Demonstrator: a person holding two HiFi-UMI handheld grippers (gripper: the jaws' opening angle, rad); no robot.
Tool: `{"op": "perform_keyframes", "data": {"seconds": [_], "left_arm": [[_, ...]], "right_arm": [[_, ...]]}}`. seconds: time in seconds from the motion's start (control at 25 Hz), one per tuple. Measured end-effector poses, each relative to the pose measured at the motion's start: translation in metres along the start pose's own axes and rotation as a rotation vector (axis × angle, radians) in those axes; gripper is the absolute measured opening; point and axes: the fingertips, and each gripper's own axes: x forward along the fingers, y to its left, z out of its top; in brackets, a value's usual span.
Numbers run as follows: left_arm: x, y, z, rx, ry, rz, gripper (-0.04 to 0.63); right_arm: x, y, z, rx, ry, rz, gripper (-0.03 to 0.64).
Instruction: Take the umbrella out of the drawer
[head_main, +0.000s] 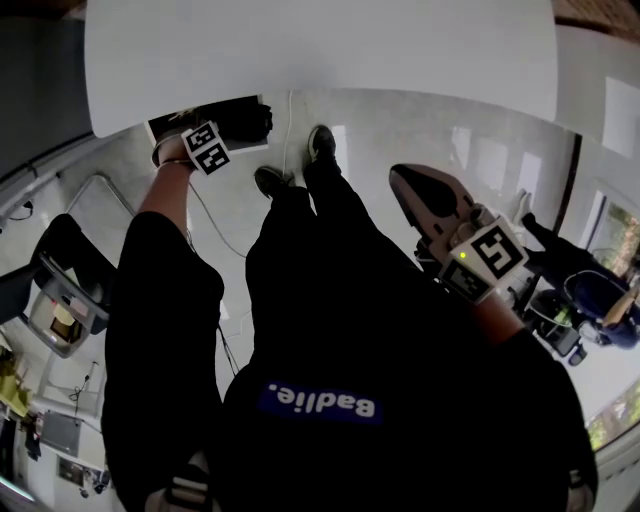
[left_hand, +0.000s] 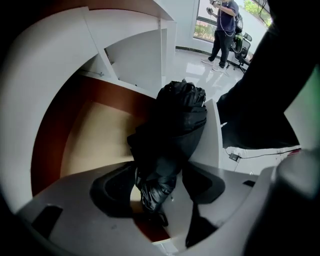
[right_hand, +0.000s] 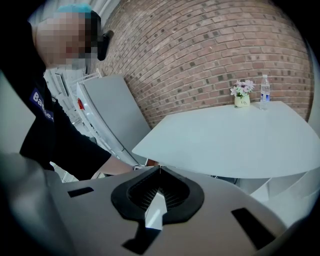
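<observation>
Over the open drawer (left_hand: 95, 135), your left gripper (left_hand: 159, 185) pointed down with its jaws wide. The folded black umbrella (left_hand: 175, 115) lay inside, between the pads, apparently unclamped. The step in hand was judged to be the grasp: close, then lift clear. Your right gripper (right_hand: 159, 169) was closed and empty. A white table (right_hand: 225, 140) stood before a brick wall (right_hand: 210, 55).

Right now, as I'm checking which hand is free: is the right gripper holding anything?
No, the right gripper has its jaw tips closed together with nothing between them, pointing toward the white table.
</observation>
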Motion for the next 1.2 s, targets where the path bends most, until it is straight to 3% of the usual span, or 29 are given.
{"op": "perform_keyframes", "data": {"seconds": [0.16,0.44,0.72,0.84,1.2], "left_arm": [[0.011,0.000,0.001,0.052,-0.009,-0.033,0.303],[0.027,-0.004,0.005,0.210,0.037,-0.066,0.305],[0.035,-0.012,0.007,0.350,0.107,-0.123,0.258],[0.033,-0.015,0.007,0.357,0.099,-0.116,0.235],[-0.012,-0.012,0.019,0.280,0.001,-0.043,0.219]], "right_arm": [[0.006,-0.004,-0.007,0.013,0.013,-0.003,0.029],[0.015,-0.004,-0.011,0.014,0.030,0.000,0.029],[0.016,-0.002,-0.017,0.031,0.044,-0.002,0.029],[0.016,0.004,-0.015,0.022,0.035,0.000,0.029],[0.010,0.029,-0.005,-0.025,0.003,0.026,0.029]]}}
